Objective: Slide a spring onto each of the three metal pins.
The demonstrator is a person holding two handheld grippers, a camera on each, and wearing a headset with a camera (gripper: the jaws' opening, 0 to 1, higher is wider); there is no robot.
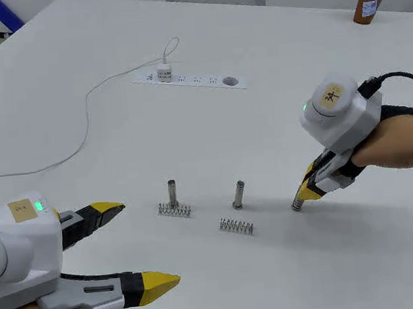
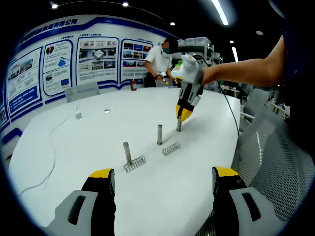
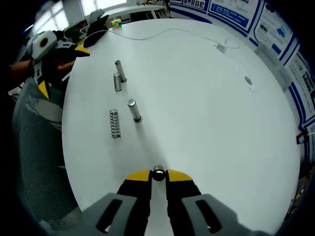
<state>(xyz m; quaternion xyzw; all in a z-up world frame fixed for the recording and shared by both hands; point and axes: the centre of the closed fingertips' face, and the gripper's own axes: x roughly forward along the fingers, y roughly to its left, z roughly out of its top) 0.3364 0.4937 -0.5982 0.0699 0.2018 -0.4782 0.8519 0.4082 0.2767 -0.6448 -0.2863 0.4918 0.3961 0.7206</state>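
Observation:
Two bare metal pins stand upright on the white table, one on the left [image 1: 172, 192] [image 2: 127, 152] [image 3: 118, 70] and one in the middle [image 1: 238, 193] [image 2: 159, 134] [image 3: 134, 110]. A loose spring [image 1: 174, 210] [image 2: 134, 163] [image 3: 117, 82] lies at the left pin's foot. Another spring [image 1: 237, 226] [image 2: 171, 148] [image 3: 114, 123] lies in front of the middle pin. My right gripper [image 1: 305, 193] [image 2: 182, 115] [image 3: 158, 176] is shut at the top of the third pin, which has a spring [image 1: 297, 204] [image 2: 178, 127] coiled around it. My left gripper [image 1: 138, 243] [image 2: 163, 173] stands open and holds nothing, short of the left pin.
At the back of the table a white power strip [image 1: 189, 78] lies with a plugged-in charger and a cable [image 1: 87, 114] trailing to the left. A drink cup [image 1: 370, 1] stands far right. The table's front edge is close to my left gripper. A person [image 2: 160, 61] stands beyond the table.

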